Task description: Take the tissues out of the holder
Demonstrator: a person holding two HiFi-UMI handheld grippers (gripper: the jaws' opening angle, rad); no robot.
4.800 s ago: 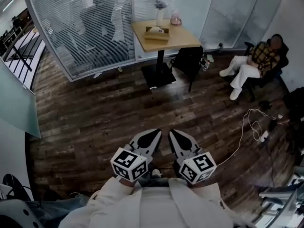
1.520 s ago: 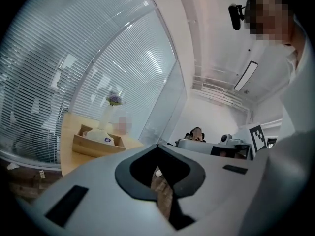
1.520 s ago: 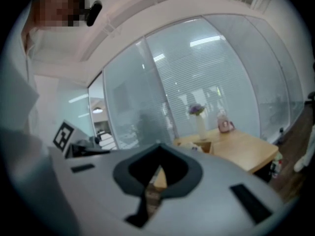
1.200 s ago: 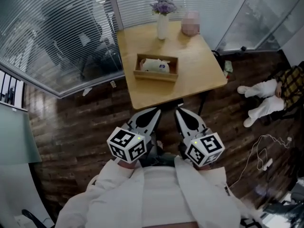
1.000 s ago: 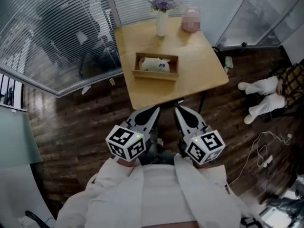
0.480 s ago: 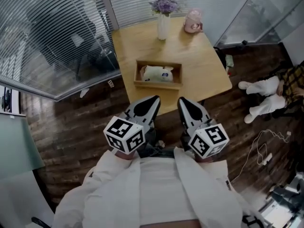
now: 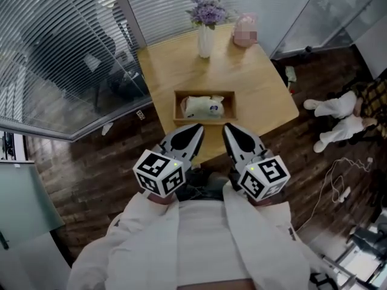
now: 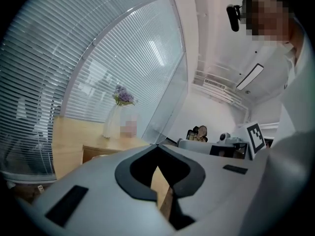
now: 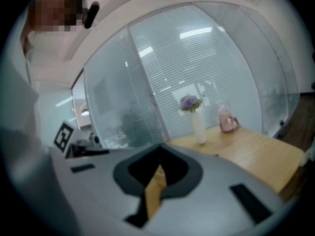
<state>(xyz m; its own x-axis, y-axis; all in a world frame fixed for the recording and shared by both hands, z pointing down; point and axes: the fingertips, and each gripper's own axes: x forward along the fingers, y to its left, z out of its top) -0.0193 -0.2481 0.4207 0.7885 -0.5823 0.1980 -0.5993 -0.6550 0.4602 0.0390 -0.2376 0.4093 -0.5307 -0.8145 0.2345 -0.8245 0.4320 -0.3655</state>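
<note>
Seen from above, a person in a pale jacket is standing at the near edge of a small wooden table (image 7: 163,71), which is filling the upper middle of the frame. A shallow wooden holder (image 7: 177,106) is sitting at the centre of the frame, with a soft white pack of tissues (image 7: 202,107) lying inside it.

The left gripper (image 7: 195,129) and right gripper (image 7: 228,128) are hanging side by side just below the holder, close to the person's chest and not touching it. In each gripper view the jaws are meeting at the tips with nothing between them.

A vase (image 7: 204,38) of purple flowers is standing at the upper middle, well behind the holder.

The reach is not yet made. It probably calls for one gripper parting its jaws before going down, then coming in from above and pinching the pack across its middle. The holder looks light, so the other gripper pressing on its rim should be stopping it from lifting too.
</note>
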